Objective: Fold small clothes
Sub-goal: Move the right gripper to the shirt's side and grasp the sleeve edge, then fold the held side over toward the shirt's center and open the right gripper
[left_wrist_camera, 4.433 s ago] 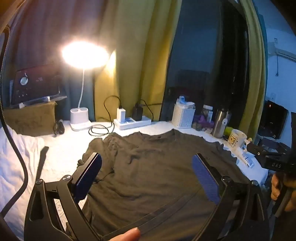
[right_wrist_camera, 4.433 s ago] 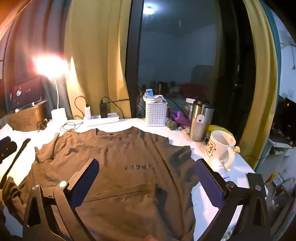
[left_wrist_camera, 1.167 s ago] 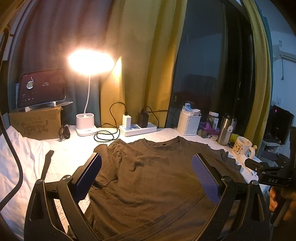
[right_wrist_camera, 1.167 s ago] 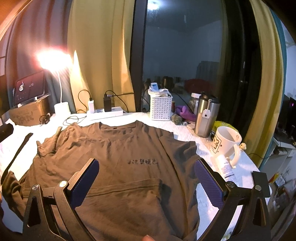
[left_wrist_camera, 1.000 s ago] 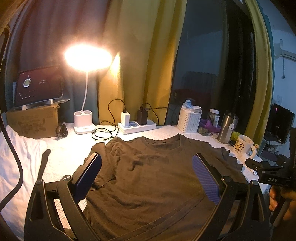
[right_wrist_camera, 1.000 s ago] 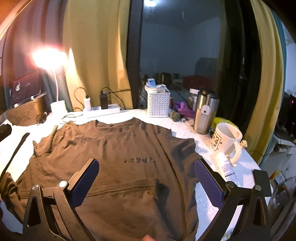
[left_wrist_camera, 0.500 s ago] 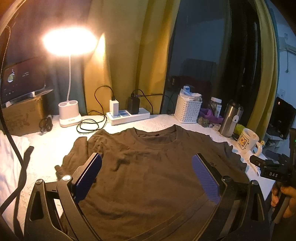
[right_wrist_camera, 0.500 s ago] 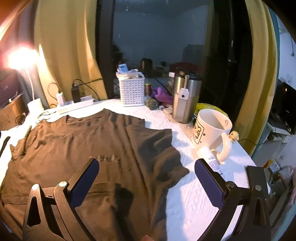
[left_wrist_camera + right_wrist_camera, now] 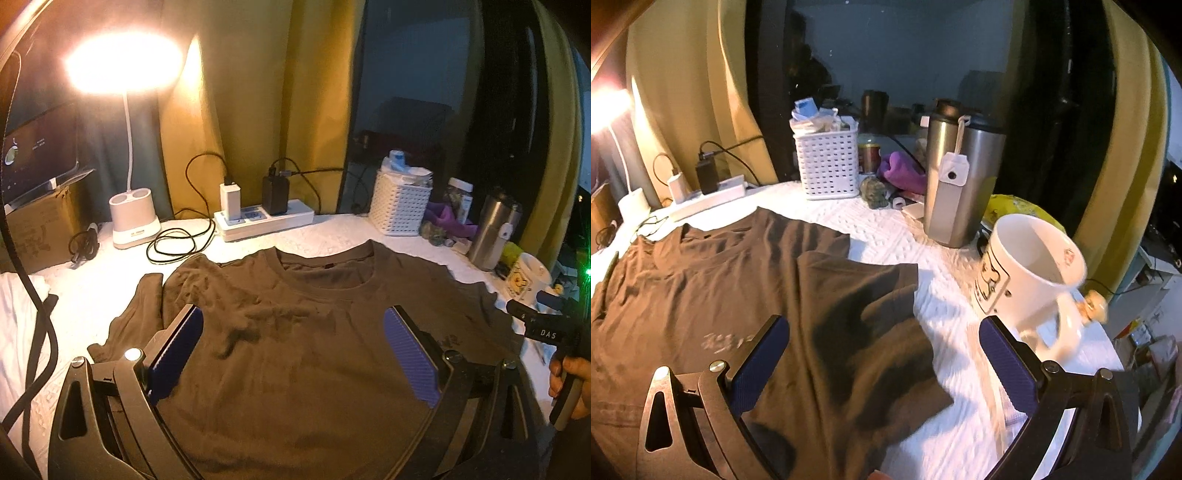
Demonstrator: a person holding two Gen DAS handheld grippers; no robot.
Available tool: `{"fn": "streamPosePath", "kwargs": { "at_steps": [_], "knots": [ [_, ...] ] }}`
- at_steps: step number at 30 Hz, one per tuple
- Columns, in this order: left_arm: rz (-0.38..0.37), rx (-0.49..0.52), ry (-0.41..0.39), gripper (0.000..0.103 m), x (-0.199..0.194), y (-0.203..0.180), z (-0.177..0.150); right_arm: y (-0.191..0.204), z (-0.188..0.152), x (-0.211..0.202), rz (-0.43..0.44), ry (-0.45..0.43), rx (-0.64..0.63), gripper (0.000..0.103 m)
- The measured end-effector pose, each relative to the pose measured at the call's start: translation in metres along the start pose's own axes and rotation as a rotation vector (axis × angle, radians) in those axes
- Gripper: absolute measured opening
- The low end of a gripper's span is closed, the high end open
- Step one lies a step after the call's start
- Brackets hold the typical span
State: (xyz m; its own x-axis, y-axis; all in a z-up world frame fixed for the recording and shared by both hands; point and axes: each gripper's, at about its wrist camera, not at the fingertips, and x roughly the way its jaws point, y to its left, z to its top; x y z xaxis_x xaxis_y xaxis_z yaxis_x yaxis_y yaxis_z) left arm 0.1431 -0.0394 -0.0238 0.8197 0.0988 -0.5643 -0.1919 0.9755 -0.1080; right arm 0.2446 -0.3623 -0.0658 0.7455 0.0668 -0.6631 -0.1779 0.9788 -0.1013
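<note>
A brown T-shirt (image 9: 295, 354) lies spread flat on the white table cover, collar toward the window. My left gripper (image 9: 293, 334) hovers open over the shirt's chest with nothing between its blue pads. In the right wrist view the same T-shirt (image 9: 738, 288) fills the left half, its right sleeve (image 9: 882, 302) lying between the fingers. My right gripper (image 9: 882, 343) is open above that sleeve and the shirt's right edge. The right gripper's body (image 9: 546, 328), held by a hand, shows at the right edge of the left wrist view.
A white mug (image 9: 1030, 273) stands close by the right gripper's right finger, with a steel tumbler (image 9: 960, 177) and white basket (image 9: 827, 162) behind. A lit desk lamp (image 9: 131, 218), power strip (image 9: 264, 218) with cables and a cardboard box (image 9: 40, 229) line the back left.
My right gripper has swung right and forward toward the shirt's right sleeve and the mug. My left gripper has moved in lower over the shirt's chest. Both stay open.
</note>
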Motion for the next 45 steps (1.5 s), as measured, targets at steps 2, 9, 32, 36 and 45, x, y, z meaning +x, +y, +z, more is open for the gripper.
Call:
{"fn": "streamPosePath", "kwargs": {
  "at_steps": [2, 9, 32, 36, 45],
  "knots": [
    [0.011, -0.007, 0.015, 0.097, 0.009, 0.001, 0.002, -0.003, 0.004, 0.015, 0.001, 0.022, -0.002, 0.098],
    [0.038, -0.006, 0.059, 0.097, 0.034, -0.001, 0.005, -0.003, 0.014, 0.059, 0.005, 0.096, -0.019, 0.083],
    [0.057, -0.048, 0.062, 0.097, 0.035, 0.033, 0.006, -0.004, 0.021, 0.063, 0.036, 0.101, -0.008, 0.009],
    [0.052, -0.063, 0.042, 0.097, 0.024, 0.043, 0.006, -0.011, 0.035, 0.034, 0.003, 0.043, 0.003, 0.009],
    [0.044, -0.106, 0.005, 0.097, 0.002, 0.076, 0.004, 0.033, 0.058, -0.007, 0.035, -0.028, -0.051, 0.009]
  ]
}}
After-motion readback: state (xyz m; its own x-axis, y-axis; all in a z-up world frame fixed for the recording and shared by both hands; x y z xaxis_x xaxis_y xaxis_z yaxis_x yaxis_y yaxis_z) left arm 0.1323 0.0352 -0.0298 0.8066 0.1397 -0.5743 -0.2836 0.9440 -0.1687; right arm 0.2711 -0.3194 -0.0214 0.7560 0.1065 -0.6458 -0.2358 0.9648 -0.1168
